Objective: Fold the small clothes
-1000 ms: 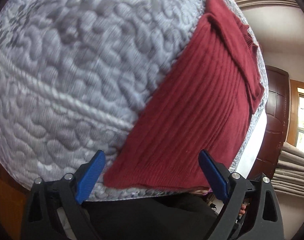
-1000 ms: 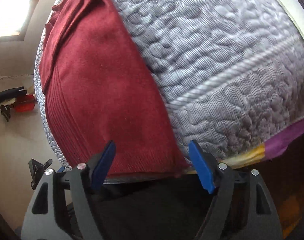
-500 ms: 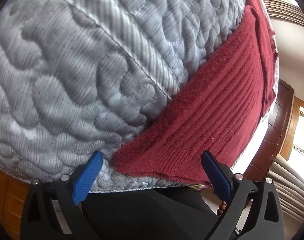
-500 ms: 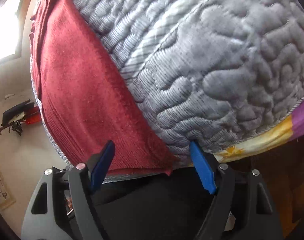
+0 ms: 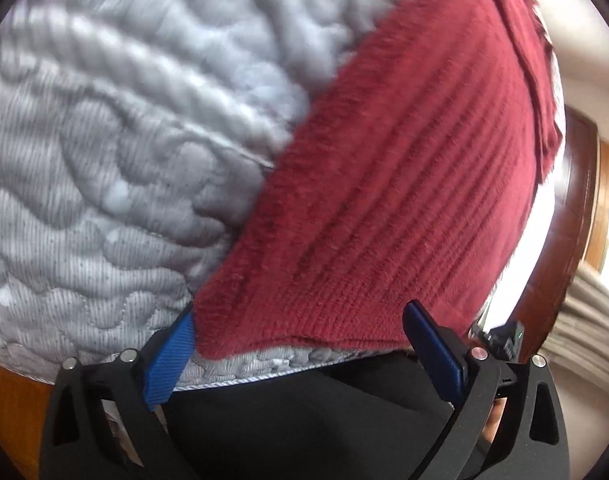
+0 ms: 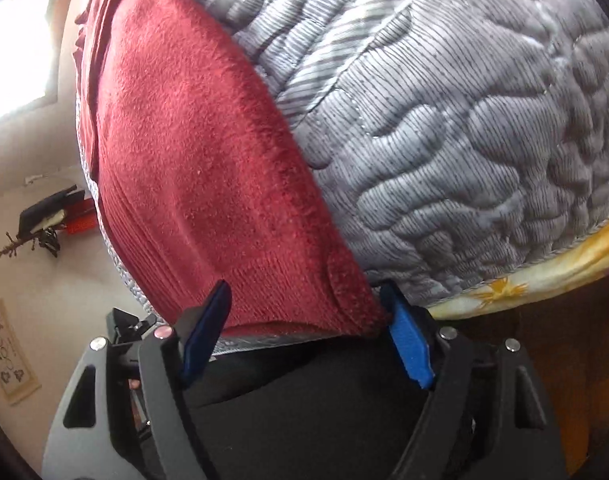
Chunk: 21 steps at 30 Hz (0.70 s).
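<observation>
A dark red ribbed knit garment (image 5: pixel 404 184) lies flat on a grey quilted bed cover (image 5: pixel 116 152), with a folded strip along its far edge. My left gripper (image 5: pixel 300 332) is open, its blue pads straddling the garment's near left corner at the bed edge. In the right wrist view the same red garment (image 6: pixel 200 184) runs from the upper left to the near edge. My right gripper (image 6: pixel 304 308) is open around the garment's near right corner, which is slightly curled. Neither gripper has closed on the cloth.
The grey quilted cover (image 6: pixel 444 128) fills most of both views. A yellow and purple sheet (image 6: pixel 544 276) shows under its right edge. A dark wooden door (image 5: pixel 576 216) stands at the right. Dark objects (image 6: pixel 48 220) lie on the pale floor to the left.
Both grippers have dropped low and pushed in to the near hem of the garment, so each open pair of pads now brackets a near corner. The garment itself has not shifted.
</observation>
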Tool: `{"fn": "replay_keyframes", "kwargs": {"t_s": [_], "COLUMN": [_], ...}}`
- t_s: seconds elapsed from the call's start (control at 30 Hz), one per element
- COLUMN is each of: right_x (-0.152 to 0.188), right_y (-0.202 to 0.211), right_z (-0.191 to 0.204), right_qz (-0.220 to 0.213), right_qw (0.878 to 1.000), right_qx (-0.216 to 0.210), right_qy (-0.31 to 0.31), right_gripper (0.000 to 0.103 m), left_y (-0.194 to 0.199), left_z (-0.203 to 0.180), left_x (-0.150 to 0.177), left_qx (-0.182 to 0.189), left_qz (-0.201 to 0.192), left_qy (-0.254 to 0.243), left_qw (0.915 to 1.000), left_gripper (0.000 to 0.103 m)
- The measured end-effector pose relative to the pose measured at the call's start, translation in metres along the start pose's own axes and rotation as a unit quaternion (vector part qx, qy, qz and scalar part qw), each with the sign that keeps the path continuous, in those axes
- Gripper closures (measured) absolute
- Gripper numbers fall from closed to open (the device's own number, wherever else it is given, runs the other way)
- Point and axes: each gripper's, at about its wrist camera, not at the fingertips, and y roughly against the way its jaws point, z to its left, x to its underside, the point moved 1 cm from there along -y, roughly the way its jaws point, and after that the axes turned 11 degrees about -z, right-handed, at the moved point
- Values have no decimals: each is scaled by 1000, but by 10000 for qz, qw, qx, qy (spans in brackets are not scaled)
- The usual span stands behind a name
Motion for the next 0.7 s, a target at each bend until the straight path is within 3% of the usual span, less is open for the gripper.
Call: {"fn": "replay_keyframes", "kwargs": {"t_s": [0.07, 0.1, 0.17, 0.2, 0.33, 0.4, 0.7], "right_x": [-1, -1, 1, 2, 11, 16, 16], "right_y": [-4, -7, -9, -10, -6, -2, 35], "right_z": [0, 1, 4, 4, 1, 4, 34], "right_qz": [46, 67, 99, 109, 49, -6, -370], "right_qw": [10000, 10000, 9999, 9999, 9999, 9999, 9975], "right_qx": [34, 56, 67, 60, 12, -57, -439], "right_qy": [-40, -1, 68, 74, 107, 156, 421], "right_gripper": [33, 40, 54, 65, 81, 88, 90], "left_y": [0, 2, 5, 5, 14, 17, 52], "left_z": [1, 1, -1, -1, 9, 14, 14], "left_x": [-2, -3, -5, -6, -16, -15, -15], "left_qx": [23, 8, -64, -105, -66, 16, 746], "left_qz": [-49, -59, -74, -29, -15, -42, -533], "left_qy": [109, 98, 3, -3, 100, 127, 336], "left_qw": [9999, 9999, 10000, 9999, 9999, 9999, 9952], "left_gripper": [5, 10, 40, 61, 93, 94, 96]}}
